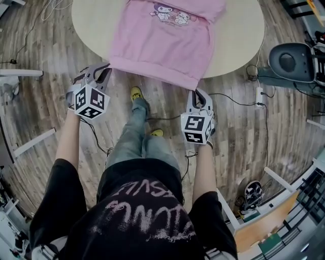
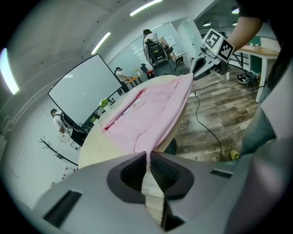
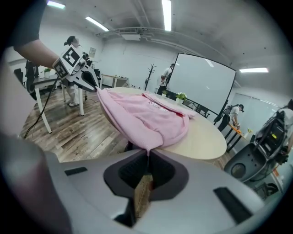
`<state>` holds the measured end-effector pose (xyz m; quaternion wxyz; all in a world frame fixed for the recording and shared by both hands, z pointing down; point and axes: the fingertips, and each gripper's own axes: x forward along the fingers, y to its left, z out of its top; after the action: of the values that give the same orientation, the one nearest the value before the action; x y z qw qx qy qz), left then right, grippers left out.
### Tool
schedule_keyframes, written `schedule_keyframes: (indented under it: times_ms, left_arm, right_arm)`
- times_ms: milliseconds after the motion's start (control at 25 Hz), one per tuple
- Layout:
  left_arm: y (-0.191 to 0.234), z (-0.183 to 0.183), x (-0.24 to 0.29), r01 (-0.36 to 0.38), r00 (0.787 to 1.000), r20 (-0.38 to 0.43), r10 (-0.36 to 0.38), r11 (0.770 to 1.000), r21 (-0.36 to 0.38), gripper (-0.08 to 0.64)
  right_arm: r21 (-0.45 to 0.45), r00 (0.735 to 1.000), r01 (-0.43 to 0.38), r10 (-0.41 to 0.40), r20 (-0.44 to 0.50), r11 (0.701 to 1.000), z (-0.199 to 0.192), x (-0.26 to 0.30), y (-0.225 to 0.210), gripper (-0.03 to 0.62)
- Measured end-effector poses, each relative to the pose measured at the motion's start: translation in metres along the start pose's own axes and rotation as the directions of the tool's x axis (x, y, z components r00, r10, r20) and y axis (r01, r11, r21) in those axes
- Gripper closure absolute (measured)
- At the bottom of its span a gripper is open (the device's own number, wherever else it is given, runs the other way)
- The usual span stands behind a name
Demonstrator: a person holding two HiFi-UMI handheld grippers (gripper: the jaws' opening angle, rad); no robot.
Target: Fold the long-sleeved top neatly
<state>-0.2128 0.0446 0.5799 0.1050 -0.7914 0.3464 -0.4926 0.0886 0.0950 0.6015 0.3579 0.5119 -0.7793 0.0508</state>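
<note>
Head view: round beige table at top centre, on grey wood-plank floor; dark chair at upper right. Left gripper view: large white screen at left of frame. Pink long-sleeved top flat on table, long axis running top to bottom of frame, cartoon print toward top edge, hem hanging off lower table edge. Left gripper clamped on hem's left corner, right gripper clamped on right corner.
</note>
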Motion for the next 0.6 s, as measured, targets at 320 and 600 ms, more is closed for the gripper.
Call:
schedule_keyframes:
  times_ms: [320,600]
  left_arm:
    - [-0.017,0.006,-0.038,0.013,1.0,0.005,-0.013,0.999,0.036,0.525]
    - [-0.059,0.002,-0.075,0.068,0.998,-0.018,-0.067,0.997,0.041,0.525]
  right_arm:
    - [-0.015,1.0,-0.015,0.015,0.004,1.0,-0.001,-0.041,0.005,0.578]
    - [0.0,0.999,-0.047,0.047,-0.018,0.999,-0.015,-0.083,0.018,0.577]
